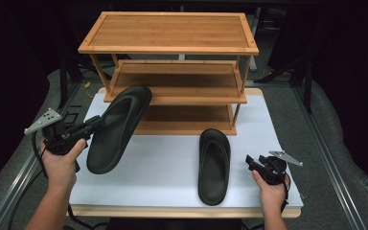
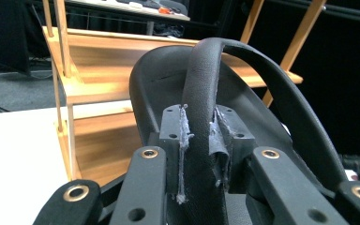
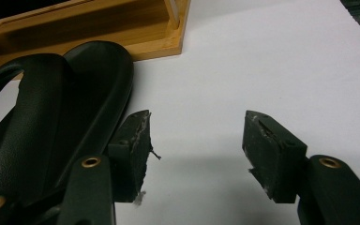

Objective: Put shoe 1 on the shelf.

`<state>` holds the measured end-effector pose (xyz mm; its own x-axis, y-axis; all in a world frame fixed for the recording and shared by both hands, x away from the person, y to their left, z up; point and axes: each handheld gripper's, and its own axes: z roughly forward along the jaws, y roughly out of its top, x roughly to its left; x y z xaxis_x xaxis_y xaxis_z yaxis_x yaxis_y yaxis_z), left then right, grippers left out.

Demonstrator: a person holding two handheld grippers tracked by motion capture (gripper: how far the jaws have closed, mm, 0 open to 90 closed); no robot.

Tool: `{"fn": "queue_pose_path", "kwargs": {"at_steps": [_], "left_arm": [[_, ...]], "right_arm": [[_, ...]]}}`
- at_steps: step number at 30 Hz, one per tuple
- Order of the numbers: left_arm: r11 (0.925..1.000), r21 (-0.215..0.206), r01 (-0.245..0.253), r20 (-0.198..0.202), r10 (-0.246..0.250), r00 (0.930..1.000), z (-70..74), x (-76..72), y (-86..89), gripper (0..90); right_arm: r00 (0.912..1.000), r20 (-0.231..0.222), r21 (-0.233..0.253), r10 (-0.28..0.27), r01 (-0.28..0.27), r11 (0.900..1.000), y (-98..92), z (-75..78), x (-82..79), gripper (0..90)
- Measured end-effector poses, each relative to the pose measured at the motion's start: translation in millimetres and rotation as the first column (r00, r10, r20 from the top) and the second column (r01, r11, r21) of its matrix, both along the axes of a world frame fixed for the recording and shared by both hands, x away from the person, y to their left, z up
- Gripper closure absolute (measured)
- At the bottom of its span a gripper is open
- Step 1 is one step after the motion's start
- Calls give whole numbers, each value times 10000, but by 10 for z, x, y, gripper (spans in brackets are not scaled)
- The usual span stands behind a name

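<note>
We have a three-tier bamboo shoe rack [image 1: 172,48] standing at the far side of the white surface [image 1: 172,167], its open shelves facing us. The work in hand looks like moving a pair of black slippers onto it.

The left slipper [image 1: 117,127] is lifted off the surface and tilted, its toe pointing up and away toward the rack's middle shelf [image 1: 177,98], its heel hanging low toward us. Our left tool [image 1: 93,123] is clenched on its strap, which the left gripper view shows pinched between the two pads [image 2: 174,136]. The slipper's long axis already runs roughly toward the shelf opening, so we judge the coming move to be a push forward and slightly right.

The right slipper [image 1: 214,165] lies flat on the surface, lengthwise toward the rack. Our right tool [image 1: 252,163] sits just to its right, jaws spread and empty.
</note>
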<state>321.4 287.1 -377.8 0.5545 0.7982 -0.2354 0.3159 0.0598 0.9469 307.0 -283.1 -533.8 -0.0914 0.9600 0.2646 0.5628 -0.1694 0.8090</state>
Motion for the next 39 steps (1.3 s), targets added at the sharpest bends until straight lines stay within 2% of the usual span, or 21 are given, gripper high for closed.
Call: {"fn": "queue_pose_path", "kwargs": {"at_steps": [5, 8, 14, 20, 25, 26, 29, 33, 37, 38, 39], "left_arm": [[9997, 14, -232, -101, 232, 9997, 24, 229, -82, 745], [9987, 103, -494, -15, 494, 9988, 27, 359, -124, 745], [9932, -209, -1145, -10, 1145, 9934, 19, 647, -169, 747], [9866, -165, -1626, -141, 1624, 9866, 9, 892, -241, 747], [9830, 30, -1837, -228, 1837, 9827, 12, 1047, -322, 747], [9820, 51, -1889, -241, 1889, 9817, 12, 1073, -338, 747], [9792, 169, -2023, -220, 2026, 9790, 23, 1140, -399, 747], [9766, 47, -2148, -234, 2149, 9764, 26, 1229, -476, 747], [9736, 166, -2276, -183, 2279, 9735, 34, 1315, -537, 748], [9732, 132, -2295, -219, 2297, 9730, 38, 1342, -549, 748], [9725, 149, -2324, -278, 2328, 9721, 45, 1362, -560, 748]], "right_arm": [[10000, -38, 1, -7, 7, 10000, -2, -2, -1, 419], [10000, 6, 45, 14, -14, 10000, -1, -5, 1, 418], [9998, -167, 13, 94, -94, 10000, -10, 1, 0, 418], [10000, 15, 82, 43, -43, 10000, -15, -4, -2, 418], [10000, 34, 126, 28, -29, 9999, -22, -8, -1, 418], [9999, -113, 105, 95, -94, 9999, -28, 1, -7, 418], [10000, 15, 169, 30, -30, 9999, -26, -8, -3, 418], [10000, -85, 151, 37, -35, 9999, -33, -10, -5, 418], [9999, -132, 184, 45, -43, 9998, -39, -2, -11, 418], [9999, -128, 197, 46, -43, 9998, -41, -1, -12, 418], [10000, 74, 272, 22, -24, 9996, -39, -13, -4, 418]]}}
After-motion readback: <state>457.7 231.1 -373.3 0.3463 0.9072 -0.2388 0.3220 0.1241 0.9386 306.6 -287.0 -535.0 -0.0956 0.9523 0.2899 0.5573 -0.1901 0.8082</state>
